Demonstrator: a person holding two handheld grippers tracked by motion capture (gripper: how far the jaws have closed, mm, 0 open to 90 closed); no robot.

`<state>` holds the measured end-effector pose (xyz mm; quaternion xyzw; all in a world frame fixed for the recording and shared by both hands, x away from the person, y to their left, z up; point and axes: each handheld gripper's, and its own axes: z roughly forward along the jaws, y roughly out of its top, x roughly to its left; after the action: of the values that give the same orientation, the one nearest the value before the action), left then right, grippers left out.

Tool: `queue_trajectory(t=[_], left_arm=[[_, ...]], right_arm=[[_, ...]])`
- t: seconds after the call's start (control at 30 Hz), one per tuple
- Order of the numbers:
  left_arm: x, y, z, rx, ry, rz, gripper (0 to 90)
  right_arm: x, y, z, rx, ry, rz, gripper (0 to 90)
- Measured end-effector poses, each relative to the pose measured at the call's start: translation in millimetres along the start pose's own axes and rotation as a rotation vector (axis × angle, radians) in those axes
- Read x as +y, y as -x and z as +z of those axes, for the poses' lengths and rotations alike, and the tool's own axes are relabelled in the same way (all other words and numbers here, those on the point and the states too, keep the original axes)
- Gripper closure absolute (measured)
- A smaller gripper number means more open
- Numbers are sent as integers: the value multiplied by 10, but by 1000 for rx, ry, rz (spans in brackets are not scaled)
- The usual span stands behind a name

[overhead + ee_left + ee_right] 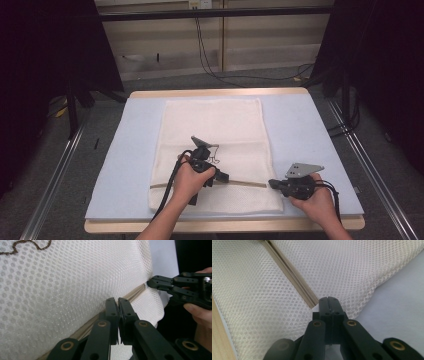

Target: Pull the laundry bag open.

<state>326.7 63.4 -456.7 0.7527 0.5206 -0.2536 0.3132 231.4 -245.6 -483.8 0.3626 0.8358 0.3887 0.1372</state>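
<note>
A white mesh bag [215,125] lies flat on a pale blue mat [310,130]. A beige zipper [245,183] runs across its near end. My left gripper [226,177] rests midway along the zipper [135,292]. Its jaws [117,301] are shut at the zipper line, and what sits between the pads is hidden. My right gripper [271,183] is at the bag's right edge. It is shut [328,299] on the mesh just past the zipper's end [292,272], and the fabric puckers toward its tip [149,283].
The mat covers a wooden table [220,93] whose near edge lies just below my hands. A thin dark cord [215,160] curls on the bag beside the left gripper. Metal rails [55,170] run along the floor on both sides, and cables [210,60] hang at the back.
</note>
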Motion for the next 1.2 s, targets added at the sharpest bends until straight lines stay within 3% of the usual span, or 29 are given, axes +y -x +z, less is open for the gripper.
queue_trajectory(t=[0.27, 0.33, 0.37, 0.57, 0.6, 0.77, 0.87, 0.97, 1.13, 1.2], left_arm=[[-7, -54, -89, 22, 10, 3, 875], [-11, -69, -106, 22, 7, 1, 875], [-15, -69, -105, 2, 10, -8, 875], [-25, -80, -125, 24, 3, 13, 875], [-30, -74, -119, 15, 12, -2, 875], [-37, -74, -132, 9, -2, 8, 875], [-36, -90, -132, 27, 5, 7, 875], [-40, -137, -155, 0, -2, -14, 875], [-57, -145, -168, 30, 20, -14, 875], [-57, -170, -193, 11, 6, -12, 875]], right_arm=[[1, 3, -1, -1, -1, 4, 900], [1, 3, -1, -3, -1, 3, 900], [1, 2, -1, -2, -1, 5, 900], [-2, 6, -1, 4, 1, 10, 900], [-2, 5, -1, 4, 1, 9, 900], [0, 3, -1, -1, -1, 5, 900], [1, 0, 0, 0, -1, 1, 900], [2, 1, 0, 1, -2, 0, 900], [1, 2, 0, 2, -1, 0, 900], [1, 1, 0, 1, -2, 0, 900]])
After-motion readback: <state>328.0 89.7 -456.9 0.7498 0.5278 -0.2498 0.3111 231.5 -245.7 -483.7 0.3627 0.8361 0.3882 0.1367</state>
